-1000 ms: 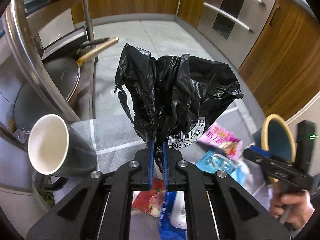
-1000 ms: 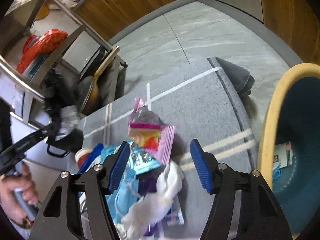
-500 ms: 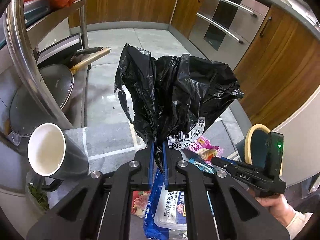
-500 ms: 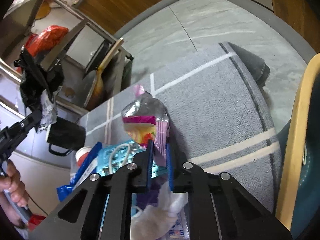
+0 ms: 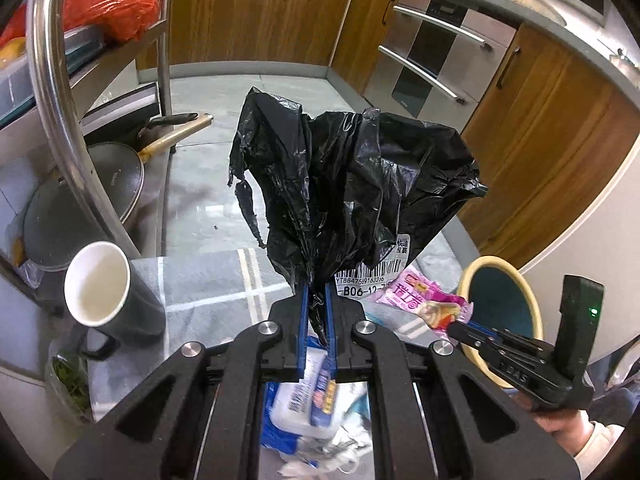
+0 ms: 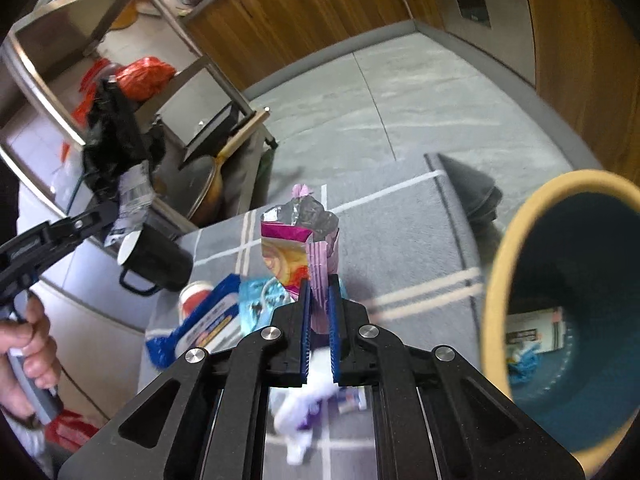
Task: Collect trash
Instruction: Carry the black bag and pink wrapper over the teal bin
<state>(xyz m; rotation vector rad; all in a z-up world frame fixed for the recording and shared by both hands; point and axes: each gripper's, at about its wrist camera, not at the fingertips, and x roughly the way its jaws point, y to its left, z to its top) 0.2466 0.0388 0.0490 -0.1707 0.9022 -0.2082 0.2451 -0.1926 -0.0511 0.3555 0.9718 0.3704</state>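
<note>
My left gripper point(image 5: 314, 300) is shut on a crumpled black plastic bag point(image 5: 352, 184) with a white barcode label, held up above the table. My right gripper point(image 6: 319, 292) is shut on a pink snack wrapper point(image 6: 300, 244) and holds it upright above the trash pile. The wrapper point(image 5: 424, 300) and the right gripper point(image 5: 460, 330) also show in the left wrist view. A blue wipes pack point(image 6: 204, 324), a light blue packet point(image 6: 260, 300) and white tissue point(image 6: 304, 408) lie on the grey tablecloth point(image 6: 400, 240). The bin point(image 6: 568, 312), teal inside with a yellow rim, stands at the right with some trash in it.
A black mug point(image 5: 108, 292) with a white inside lies tilted at the table's left. A steel rack point(image 5: 60, 92) with a pan point(image 5: 120, 176) and a red bag point(image 5: 108, 4) stands at the left. Wooden cabinets and an oven point(image 5: 432, 56) line the far side.
My right gripper closed on the pink wrapper and lifted it off the pile. My left gripper kept hold of the black bag and rose a little.
</note>
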